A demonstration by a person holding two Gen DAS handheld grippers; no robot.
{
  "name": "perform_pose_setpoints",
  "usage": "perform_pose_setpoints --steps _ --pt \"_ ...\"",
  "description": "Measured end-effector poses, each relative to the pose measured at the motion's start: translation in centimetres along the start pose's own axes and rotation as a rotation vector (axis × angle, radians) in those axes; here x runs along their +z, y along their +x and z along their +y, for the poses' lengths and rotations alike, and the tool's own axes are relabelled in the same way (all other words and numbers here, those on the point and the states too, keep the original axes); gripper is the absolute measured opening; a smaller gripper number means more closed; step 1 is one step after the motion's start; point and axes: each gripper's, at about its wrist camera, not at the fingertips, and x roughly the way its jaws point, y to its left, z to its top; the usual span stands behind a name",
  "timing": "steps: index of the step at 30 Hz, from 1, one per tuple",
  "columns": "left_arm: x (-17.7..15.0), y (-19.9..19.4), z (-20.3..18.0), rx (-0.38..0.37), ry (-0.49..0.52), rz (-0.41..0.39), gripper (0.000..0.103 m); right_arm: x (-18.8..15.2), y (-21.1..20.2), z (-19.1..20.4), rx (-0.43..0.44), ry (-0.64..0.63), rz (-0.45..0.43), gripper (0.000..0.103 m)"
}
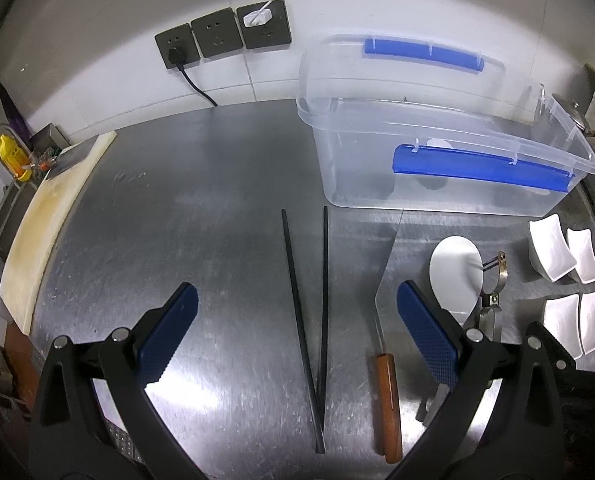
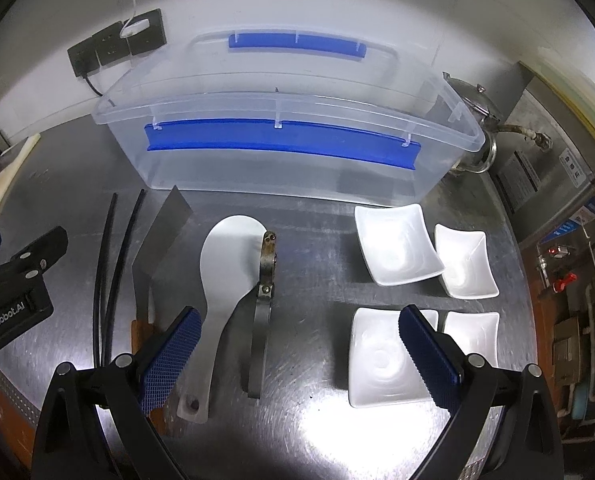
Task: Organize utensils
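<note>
**A:** What did the left wrist view show?

**B:** The left gripper (image 1: 297, 326) hovered over a steel counter (image 1: 177, 220), its blue-padded jaws spread wide and holding nothing. Between them lay two black chopsticks (image 1: 305, 304), crossed near the camera and fanning apart toward the wall. Just to their right lay a cleaver (image 1: 389, 276) with a wooden handle, then a white rice paddle (image 1: 455, 272) and a metal peeler (image 1: 493, 308). Four white square dishes (image 1: 565, 280) sat at the far right. A clear storage bin (image 1: 437, 144) with blue latches stood behind the utensils, against the wall. A pale cutting board (image 1: 45, 224) lay along the left edge, and dark wall sockets (image 1: 221, 34) were mounted above the counter.

**A:** And the right wrist view?

**B:** The right gripper (image 2: 297, 344) also hung with jaws wide apart and empty. The rice paddle (image 2: 225, 272) and peeler (image 2: 263, 312) lay side by side between its fingers, the peeler overlapping the paddle's edge. The cleaver (image 2: 161, 232) and the chopsticks (image 2: 111, 272) were to the left, and beyond them the left gripper's body showed at the frame edge. The four dishes (image 2: 393, 244) sat to the right in two pairs, the nearest partly behind the right finger. The bin (image 2: 289, 136) stood open-topped behind everything. Whether anything lay inside it could not be told.
</note>
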Motion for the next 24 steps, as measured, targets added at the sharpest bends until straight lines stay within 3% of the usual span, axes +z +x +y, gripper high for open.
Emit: perform_pose_setpoints --steps 10,15,24 --pt "0.8 0.5 0.4 -0.027 0.006 0.024 0.096 0.2 0.3 0.5 0.010 0.008 0.006 0.098" --pt "1.1 0.5 0.4 -0.019 0.006 -0.004 0.096 0.2 0.3 0.5 0.007 0.012 0.005 0.098" --pt "1.1 0.9 2.6 0.009 -0.061 -0.013 0.096 0.0 0.0 1.8 0.104 -0.017 -0.016 0.098"
